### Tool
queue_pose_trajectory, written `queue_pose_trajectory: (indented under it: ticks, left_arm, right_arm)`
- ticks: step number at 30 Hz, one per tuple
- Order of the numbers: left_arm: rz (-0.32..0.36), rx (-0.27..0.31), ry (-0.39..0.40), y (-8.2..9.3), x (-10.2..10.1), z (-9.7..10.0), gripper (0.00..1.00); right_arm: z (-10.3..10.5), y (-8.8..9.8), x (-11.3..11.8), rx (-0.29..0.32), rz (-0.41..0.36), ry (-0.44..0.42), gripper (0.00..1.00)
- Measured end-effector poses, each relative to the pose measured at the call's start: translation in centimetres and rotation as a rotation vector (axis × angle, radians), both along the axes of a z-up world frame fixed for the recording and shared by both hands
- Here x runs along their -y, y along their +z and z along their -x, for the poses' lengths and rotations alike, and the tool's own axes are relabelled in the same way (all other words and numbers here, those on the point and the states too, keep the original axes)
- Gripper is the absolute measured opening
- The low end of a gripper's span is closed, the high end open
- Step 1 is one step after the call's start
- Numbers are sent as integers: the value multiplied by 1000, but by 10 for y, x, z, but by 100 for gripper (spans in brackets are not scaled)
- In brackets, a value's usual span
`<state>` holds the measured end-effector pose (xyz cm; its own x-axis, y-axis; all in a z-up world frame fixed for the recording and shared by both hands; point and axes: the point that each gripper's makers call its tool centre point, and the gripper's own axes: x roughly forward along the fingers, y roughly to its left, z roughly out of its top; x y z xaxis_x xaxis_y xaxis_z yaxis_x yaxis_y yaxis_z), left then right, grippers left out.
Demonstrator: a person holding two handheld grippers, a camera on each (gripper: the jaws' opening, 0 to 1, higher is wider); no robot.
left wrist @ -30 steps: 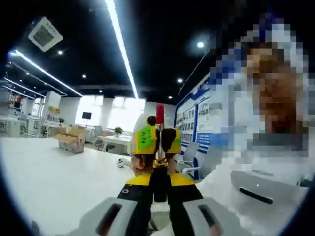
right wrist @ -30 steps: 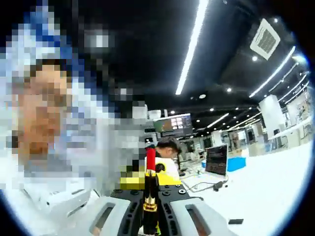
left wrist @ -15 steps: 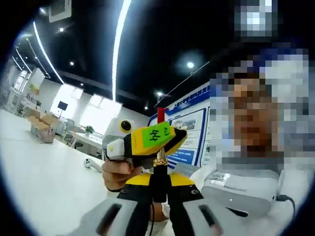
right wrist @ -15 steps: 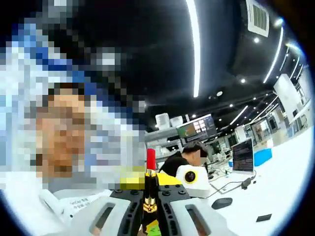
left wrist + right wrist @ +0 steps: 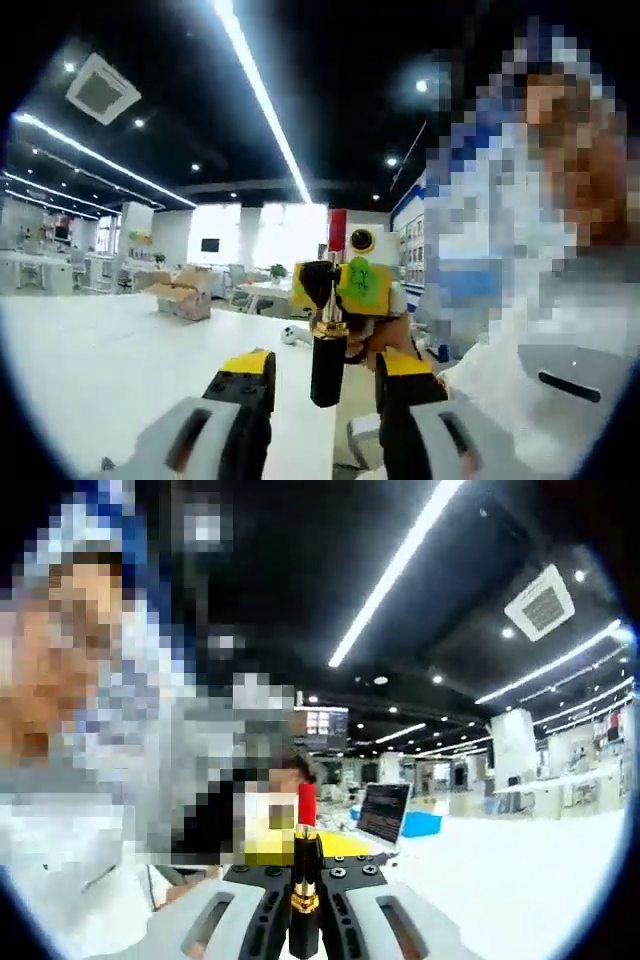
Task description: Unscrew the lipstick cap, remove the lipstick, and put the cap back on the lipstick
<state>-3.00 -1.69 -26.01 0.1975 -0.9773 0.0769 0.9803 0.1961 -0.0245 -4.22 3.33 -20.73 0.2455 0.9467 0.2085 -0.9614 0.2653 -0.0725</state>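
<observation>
Closest to the lens in the left gripper view, the left gripper (image 5: 325, 362) stands with its yellow-tipped jaws spread wide, one on each side of the lipstick (image 5: 329, 340) and touching neither side of it as far as I can see. The black tube with its gold band hangs in the gap, with the red stick wound out and bare at the top. Just behind it, the right gripper (image 5: 352, 285) is the one actually carrying the tube. In the right gripper view its jaws are closed tight on the lipstick (image 5: 306, 810), and the red tip rises just past them. The whole load therefore sits on one narrow pinch on a smooth, round barrel, so any roll of that hand could let the tube twist or slide out. If the left jaws close off-centre, they could push the base sideways and lever it loose. The bare red stick is soft, and a brush against a jaw would likely smear or snap it. Farther off lies the white table (image 5: 120, 350). A dropped tube would probably roll away across it.
</observation>
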Motion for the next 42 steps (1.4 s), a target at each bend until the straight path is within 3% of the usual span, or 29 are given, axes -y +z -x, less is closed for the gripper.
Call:
queue_pose_trajectory:
  ticks: [5,10,14,15,22,24,29,33,42]
  left_arm:
    - [-68,98,126,-5,5,-10,44]
    - [-124,218,263,-1,4,-16,42]
    - [-103,223,295,5,0,-16,35]
    - [-105,223,299,5,0,-17,30]
    - [-102,188,265,2,-3,-15,14]
    - [-84,146,229,2,-3,-12,13]
    - [-87,134,193,3,-4,-8,13]
    - [-68,90,72,5,-3,8,13]
    - [-64,-42,-262,-3,-3,52,13]
  right_arm:
    - [-7,5,4,54,1,-87,6]
    - [-14,11,13,66,-25,-127,6]
    - [-18,14,17,64,-49,-152,6]
    - [-19,15,18,65,-57,-157,6]
    - [-16,9,9,54,-41,-121,6]
    - [-15,9,9,53,-39,-111,6]
    - [-11,10,9,19,-55,-65,6]
    - [4,14,9,-37,-87,61,6]
    - [45,5,-4,-136,-69,362,6]
